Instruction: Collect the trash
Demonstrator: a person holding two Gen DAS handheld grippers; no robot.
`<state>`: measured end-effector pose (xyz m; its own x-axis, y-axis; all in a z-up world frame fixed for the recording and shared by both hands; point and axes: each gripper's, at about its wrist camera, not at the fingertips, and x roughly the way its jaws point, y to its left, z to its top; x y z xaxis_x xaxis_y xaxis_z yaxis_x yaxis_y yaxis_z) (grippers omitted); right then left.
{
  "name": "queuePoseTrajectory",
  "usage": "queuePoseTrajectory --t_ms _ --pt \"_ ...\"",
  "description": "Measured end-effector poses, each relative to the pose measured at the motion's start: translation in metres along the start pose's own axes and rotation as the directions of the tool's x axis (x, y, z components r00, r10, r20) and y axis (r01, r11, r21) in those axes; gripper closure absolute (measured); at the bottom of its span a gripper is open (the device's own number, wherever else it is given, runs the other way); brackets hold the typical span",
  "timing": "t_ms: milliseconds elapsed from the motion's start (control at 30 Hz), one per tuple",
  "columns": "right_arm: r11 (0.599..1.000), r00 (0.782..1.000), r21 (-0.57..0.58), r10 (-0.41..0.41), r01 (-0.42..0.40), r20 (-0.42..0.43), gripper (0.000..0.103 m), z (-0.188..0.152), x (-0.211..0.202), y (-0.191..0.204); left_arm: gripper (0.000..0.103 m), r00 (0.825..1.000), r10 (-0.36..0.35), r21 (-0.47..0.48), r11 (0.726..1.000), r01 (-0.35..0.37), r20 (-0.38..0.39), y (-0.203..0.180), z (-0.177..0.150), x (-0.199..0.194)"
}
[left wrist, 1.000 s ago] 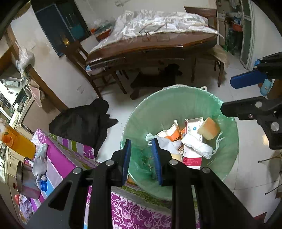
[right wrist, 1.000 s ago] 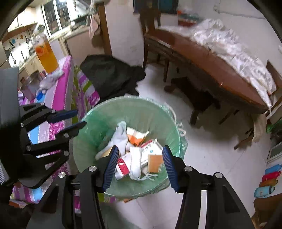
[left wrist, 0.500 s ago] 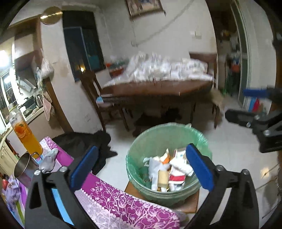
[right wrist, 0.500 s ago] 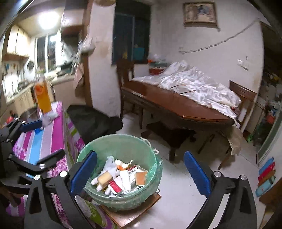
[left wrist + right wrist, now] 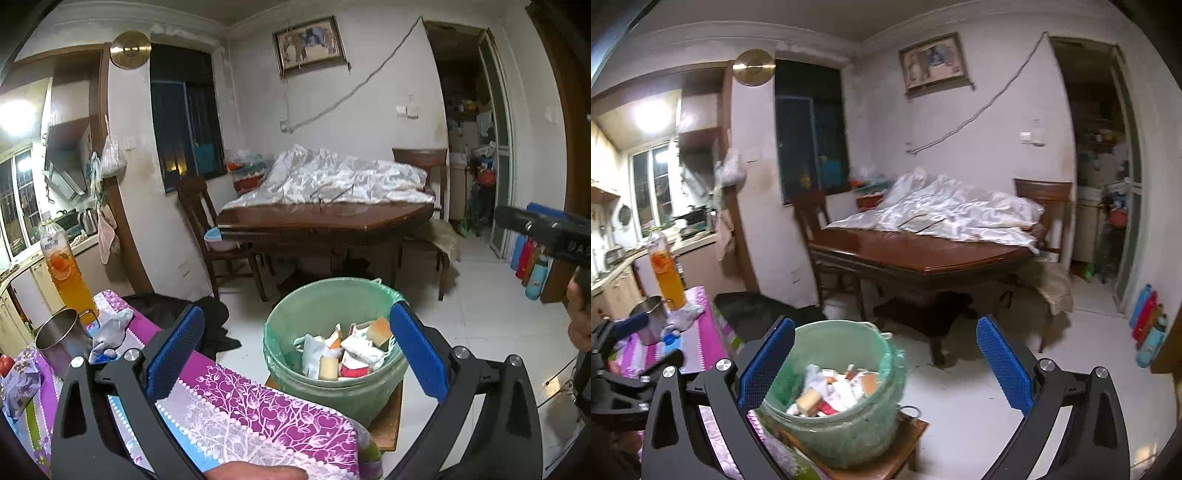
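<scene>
A green-lined trash bin (image 5: pixel 321 295) stands on a low wooden stool beside the purple tablecloth; it also shows in the right wrist view (image 5: pixel 831 334). Inside lie cartons, paper and a tan sponge-like block (image 5: pixel 378 326). My left gripper (image 5: pixel 295 354) is wide open and empty, above and in front of the bin. My right gripper (image 5: pixel 884 363) is wide open and empty, with the bin between and below its fingers. The right gripper shows at the right edge of the left wrist view (image 5: pixel 546 229); the left gripper shows at the left edge of the right wrist view (image 5: pixel 631 354).
The table with the purple floral cloth (image 5: pixel 236 402) carries a steel mug (image 5: pixel 61 334), an orange drink bottle (image 5: pixel 66 269), a crumpled cloth and a small packet. A dark bag lies on the floor. A wooden dining table (image 5: pixel 325 221) with chairs stands behind. Bottles line the right wall.
Both grippers opened wide and pulled up and back from the bin, tilting to look across the room. The bin's contents stay in place.
</scene>
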<state>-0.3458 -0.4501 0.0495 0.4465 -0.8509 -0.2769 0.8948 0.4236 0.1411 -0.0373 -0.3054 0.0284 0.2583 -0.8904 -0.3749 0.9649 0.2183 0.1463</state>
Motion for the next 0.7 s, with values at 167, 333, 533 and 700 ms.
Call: queuePoseTrajectory --t_ms 167,333,533,700 --pt "0.997 0.996 -0.043 -0.063 0.066 0.057 0.005 -0.009 -0.025 0.006 0.006 0.999 0.011 -0.002 1.000 -0.011 0.049 -0.006 0.000 -0.025" --pt "0.994 0.993 -0.083 -0.067 0.075 0.101 0.005 -0.014 -0.046 0.017 0.006 0.992 0.073 0.015 0.997 -0.075 0.102 -0.016 0.002 -0.046" --pt "0.990 0.990 -0.119 -0.055 0.070 0.129 0.005 -0.012 -0.060 0.030 0.006 0.989 0.072 0.035 0.996 -0.077 0.132 -0.019 0.005 -0.060" --pt "0.985 0.991 -0.152 -0.066 0.084 0.118 0.005 -0.017 -0.061 0.037 0.006 0.989 0.077 0.028 0.996 -0.081 0.129 -0.020 0.004 -0.063"
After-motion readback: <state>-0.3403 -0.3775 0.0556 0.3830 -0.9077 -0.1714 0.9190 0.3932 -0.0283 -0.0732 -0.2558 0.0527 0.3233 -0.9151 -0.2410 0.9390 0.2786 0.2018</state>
